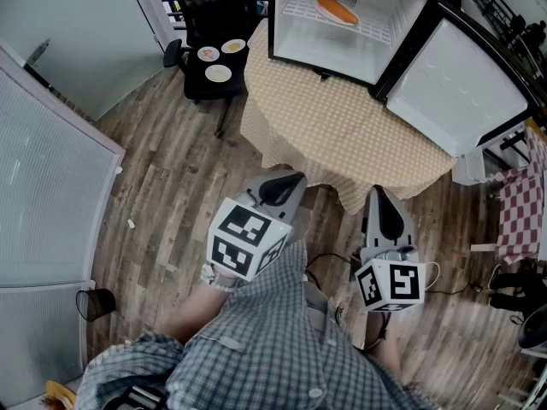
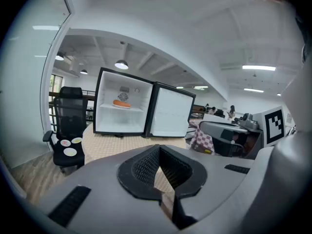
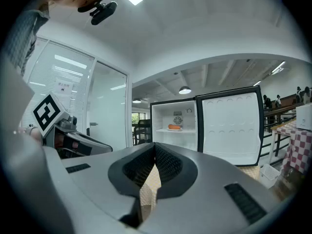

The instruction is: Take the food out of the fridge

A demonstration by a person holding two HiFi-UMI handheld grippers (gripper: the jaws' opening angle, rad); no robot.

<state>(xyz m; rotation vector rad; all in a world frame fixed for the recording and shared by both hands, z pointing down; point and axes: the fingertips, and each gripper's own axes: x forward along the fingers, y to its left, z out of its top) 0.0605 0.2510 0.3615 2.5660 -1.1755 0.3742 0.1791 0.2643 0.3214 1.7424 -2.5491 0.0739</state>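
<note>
Nearest to the camera is the person's checked shirt (image 1: pixel 273 340), and just in front of it both tools are held close to the body, above the wooden floor (image 1: pixel 171 195). The left gripper (image 1: pixel 286 184) points a little downward; its jaws are fully closed, the ribbed pads meet at the tips, and nothing is between them. The right gripper (image 1: pixel 380 202) is held level beside it, a little apart; its jaws are closed in the same way and it has hold of nothing. Further ahead stands a table (image 1: pixel 342 135) under a pale checked cloth, well apart from both grippers. On the far part of the table stands a small white fridge (image 1: pixel 329 45) with its door (image 1: pixel 453 92) swung wide open to the right. The food (image 1: pixel 337 8), one long orange piece, lies on the upper shelf (image 1: pixel 376 28) inside the fridge, untouched. To the left of the table is a black chair (image 1: pixel 209 7) with three small plates (image 1: pixel 218 73) on its seat.
</note>
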